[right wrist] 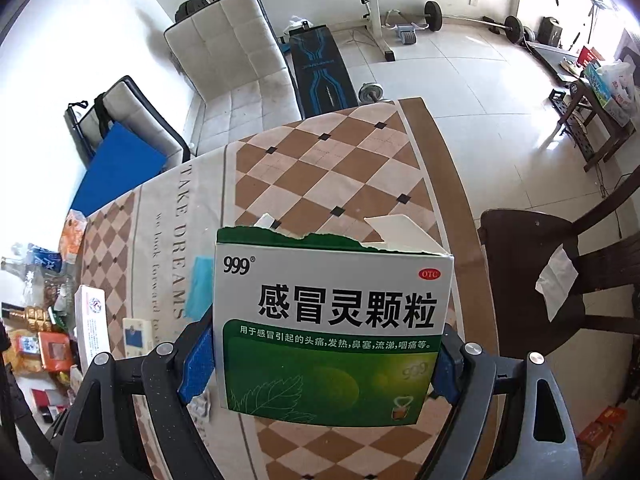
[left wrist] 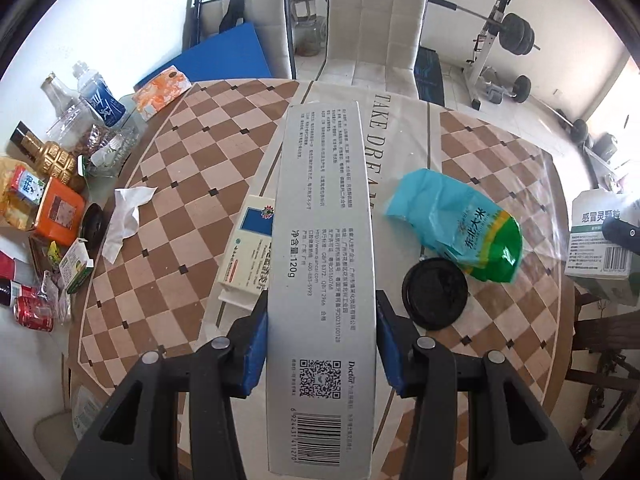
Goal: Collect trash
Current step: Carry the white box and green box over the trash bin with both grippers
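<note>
My left gripper point(left wrist: 322, 344) is shut on a long grey toothpaste box point(left wrist: 324, 240), held above the checkered table point(left wrist: 192, 160). My right gripper point(right wrist: 320, 364) is shut on a torn-open green and white medicine box point(right wrist: 332, 332), held above the table; it also shows at the right edge of the left wrist view point(left wrist: 600, 240). On the table lie a blue-green rice bag point(left wrist: 460, 220), a black round lid point(left wrist: 435, 294), a white and blue medicine box point(left wrist: 250, 248) and a crumpled tissue point(left wrist: 126, 216).
A heap of bottles, cans and packets point(left wrist: 48, 200) sits at the table's left edge. A black disc point(left wrist: 93, 226) and an orange tissue pack point(left wrist: 162, 90) lie nearby. Padded chairs point(left wrist: 372, 32) stand behind the table, a dark wooden chair point(right wrist: 560, 276) at right, gym equipment point(left wrist: 504, 40) beyond.
</note>
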Motion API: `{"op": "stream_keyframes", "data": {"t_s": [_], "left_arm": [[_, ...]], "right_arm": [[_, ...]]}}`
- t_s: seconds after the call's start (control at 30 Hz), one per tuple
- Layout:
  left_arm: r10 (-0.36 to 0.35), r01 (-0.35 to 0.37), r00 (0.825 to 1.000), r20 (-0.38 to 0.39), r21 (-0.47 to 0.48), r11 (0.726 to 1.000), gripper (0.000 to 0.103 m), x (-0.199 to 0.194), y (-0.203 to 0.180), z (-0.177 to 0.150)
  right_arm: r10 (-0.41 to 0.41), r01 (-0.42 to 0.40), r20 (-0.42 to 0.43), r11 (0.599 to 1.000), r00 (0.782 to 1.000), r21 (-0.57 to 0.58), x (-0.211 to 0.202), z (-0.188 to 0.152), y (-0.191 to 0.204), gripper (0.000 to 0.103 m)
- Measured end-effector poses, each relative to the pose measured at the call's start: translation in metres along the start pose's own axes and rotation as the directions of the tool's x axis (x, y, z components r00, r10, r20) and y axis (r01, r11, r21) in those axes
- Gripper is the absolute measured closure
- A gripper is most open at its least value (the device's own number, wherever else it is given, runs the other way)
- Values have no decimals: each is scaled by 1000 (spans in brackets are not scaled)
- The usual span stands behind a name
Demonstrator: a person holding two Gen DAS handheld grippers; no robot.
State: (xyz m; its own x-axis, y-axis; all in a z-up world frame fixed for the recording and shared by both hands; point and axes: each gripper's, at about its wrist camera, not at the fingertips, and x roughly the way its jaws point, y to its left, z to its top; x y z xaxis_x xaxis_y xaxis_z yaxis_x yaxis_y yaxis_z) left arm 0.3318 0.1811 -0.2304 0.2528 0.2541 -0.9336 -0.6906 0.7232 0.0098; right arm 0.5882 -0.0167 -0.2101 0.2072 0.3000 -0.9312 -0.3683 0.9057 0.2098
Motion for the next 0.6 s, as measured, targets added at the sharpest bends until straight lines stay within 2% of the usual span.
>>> {"op": "stream_keyframes", "data": {"t_s": [0.13, 0.33, 0.43, 0.6], "left_arm": [[-40, 39, 998, 43, 15, 999, 59, -39, 15, -48], [-108, 107, 993, 39, 33, 994, 59, -80, 34, -140], [-142, 142, 990, -1, 25, 989, 59, -88, 40, -191], [-189, 188, 974, -123, -20, 982, 59, -81, 52, -280]], "right_arm": [[36, -35, 22, 999, 999, -11, -44, -62, 2, 16], [78, -78, 9, 996, 997, -33, -93, -186, -6, 16], [95, -96, -34, 995, 995, -39, -101, -251, -14, 16], [100, -113, -168, 991, 981, -75, -92, -356, -26, 16]]}}
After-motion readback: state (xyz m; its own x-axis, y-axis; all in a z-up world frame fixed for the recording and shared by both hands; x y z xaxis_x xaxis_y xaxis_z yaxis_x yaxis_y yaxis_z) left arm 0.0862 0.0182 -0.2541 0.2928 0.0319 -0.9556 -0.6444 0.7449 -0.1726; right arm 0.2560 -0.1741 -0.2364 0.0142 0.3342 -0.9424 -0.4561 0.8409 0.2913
